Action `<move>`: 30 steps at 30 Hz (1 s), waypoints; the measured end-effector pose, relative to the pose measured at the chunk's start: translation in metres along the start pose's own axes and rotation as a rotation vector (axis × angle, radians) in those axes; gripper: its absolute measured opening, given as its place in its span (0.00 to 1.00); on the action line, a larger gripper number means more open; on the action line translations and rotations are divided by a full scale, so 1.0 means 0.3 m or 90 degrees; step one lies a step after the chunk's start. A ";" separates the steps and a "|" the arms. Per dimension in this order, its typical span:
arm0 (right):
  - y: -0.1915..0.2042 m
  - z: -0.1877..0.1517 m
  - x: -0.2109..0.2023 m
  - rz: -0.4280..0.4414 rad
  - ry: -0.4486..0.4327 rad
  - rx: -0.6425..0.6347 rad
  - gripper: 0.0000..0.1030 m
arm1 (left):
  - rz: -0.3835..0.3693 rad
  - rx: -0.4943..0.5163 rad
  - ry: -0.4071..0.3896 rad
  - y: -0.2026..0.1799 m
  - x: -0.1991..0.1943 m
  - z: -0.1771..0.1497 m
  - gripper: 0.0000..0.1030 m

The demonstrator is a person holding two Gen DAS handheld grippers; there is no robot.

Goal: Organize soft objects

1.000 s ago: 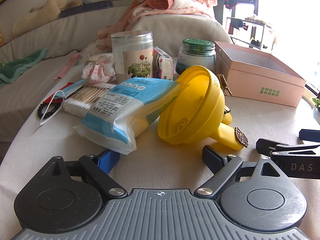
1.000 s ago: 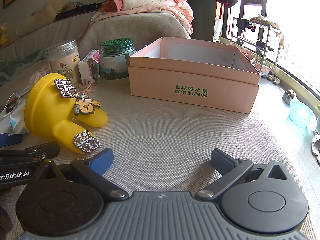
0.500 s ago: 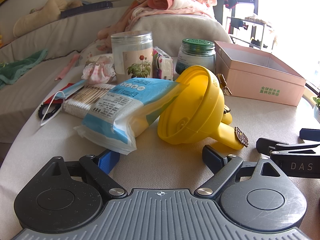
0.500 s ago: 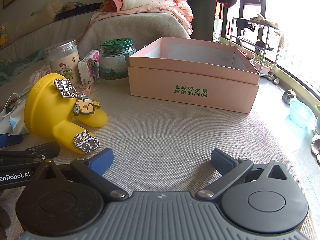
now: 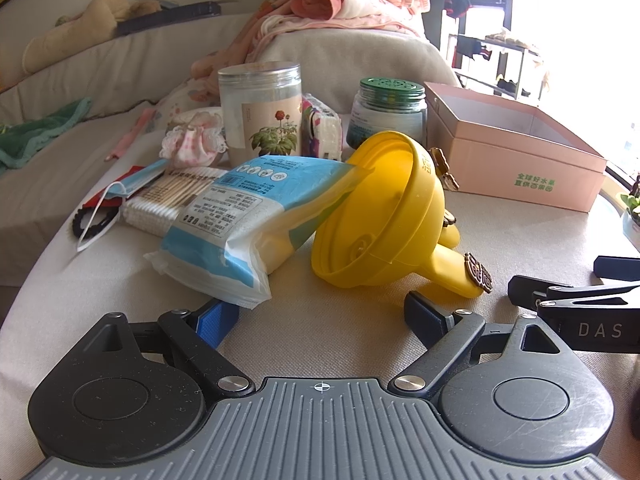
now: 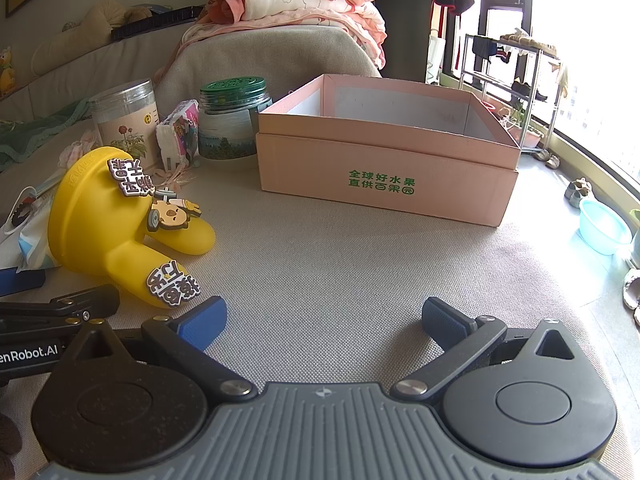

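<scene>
Left wrist, blue packet (image 5: 236, 216) touching left tongs (image 5: 320, 316)

1. From the left wrist view, we see the packet (image 5: 240, 216) at 11 o'clock, leaning into the funnel-shaped cap (image 5: 384, 216).
2. The box (image 5: 516, 156) sits at 2 o'clock.
3. Two jars (image 5: 260, 112) stand behind at 12.

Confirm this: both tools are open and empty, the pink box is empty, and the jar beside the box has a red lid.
One thing is off: the jar beside the pink box has a green lid, not red, as the right wrist view shows. The rest holds: the left tool and right tool are open and empty, and the box interior that shows is empty.
</scene>
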State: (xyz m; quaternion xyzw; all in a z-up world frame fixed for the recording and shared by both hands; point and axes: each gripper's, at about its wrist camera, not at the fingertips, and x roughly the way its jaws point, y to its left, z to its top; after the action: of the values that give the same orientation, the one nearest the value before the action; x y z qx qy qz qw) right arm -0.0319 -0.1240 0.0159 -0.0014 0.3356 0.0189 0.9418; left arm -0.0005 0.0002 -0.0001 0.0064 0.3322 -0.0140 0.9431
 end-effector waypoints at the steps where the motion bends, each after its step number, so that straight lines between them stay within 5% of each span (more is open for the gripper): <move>1: -0.001 0.002 0.000 0.003 0.003 -0.002 1.00 | -0.002 0.002 0.001 0.001 0.000 0.000 0.91; 10: -0.010 0.051 0.015 0.015 0.083 -0.017 1.00 | -0.045 0.015 0.010 0.019 -0.011 0.001 0.90; 15: -0.024 0.062 0.013 0.047 0.096 -0.051 1.00 | -0.189 0.024 0.029 0.060 -0.067 0.017 0.84; 19: -0.050 0.070 -0.033 0.037 0.048 -0.046 0.94 | -0.244 0.050 -0.008 0.099 -0.144 0.038 0.84; 23: -0.044 0.066 -0.115 -0.008 -0.068 -0.028 0.94 | -0.226 0.058 -0.086 0.183 -0.184 0.108 0.84; 25: -0.029 0.076 -0.139 0.022 -0.075 -0.059 0.94 | -0.184 0.060 -0.101 0.222 -0.162 0.149 0.84; 30: 0.025 0.085 -0.161 0.113 -0.063 -0.109 0.94 | -0.172 0.069 -0.035 0.273 -0.001 0.204 0.84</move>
State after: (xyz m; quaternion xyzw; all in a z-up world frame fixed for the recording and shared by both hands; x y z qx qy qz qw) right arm -0.0536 -0.1179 0.0663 -0.0512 0.2850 0.1309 0.9482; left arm 0.0402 0.0809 0.0481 0.0120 0.3026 -0.1585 0.9398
